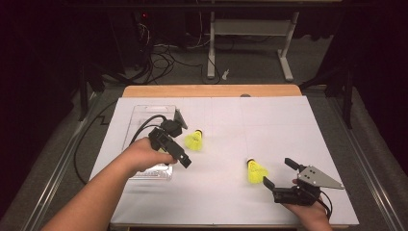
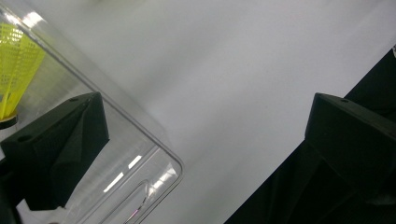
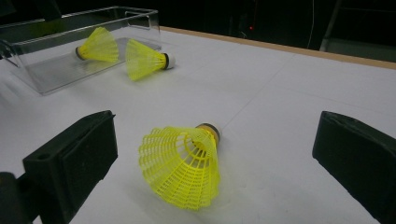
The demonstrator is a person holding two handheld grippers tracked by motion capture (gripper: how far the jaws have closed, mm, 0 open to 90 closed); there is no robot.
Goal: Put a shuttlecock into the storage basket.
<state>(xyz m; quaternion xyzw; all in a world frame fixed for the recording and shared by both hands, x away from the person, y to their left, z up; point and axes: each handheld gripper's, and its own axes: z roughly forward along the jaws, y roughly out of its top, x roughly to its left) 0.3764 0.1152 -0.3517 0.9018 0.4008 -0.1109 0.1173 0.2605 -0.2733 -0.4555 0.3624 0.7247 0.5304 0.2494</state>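
From the high view, the right gripper point(image 1: 278, 173) sits at the near right of the white table point(image 1: 269, 125) with jaws spread and empty, a yellow shuttlecock point(image 1: 256, 171) lying on its side just left of it. The left gripper point(image 1: 179, 144), jaws also spread and holding nothing, hovers over the clear plastic box point(image 1: 144, 115), beside a second shuttlecock point(image 1: 194, 140). The right gripper view adds a third shuttlecock point(image 3: 97, 45) lying inside the box, whose skirt the left gripper view catches through the box's wall.

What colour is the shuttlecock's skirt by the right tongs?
Bright yellow mesh skirt, clearest in the right gripper view.
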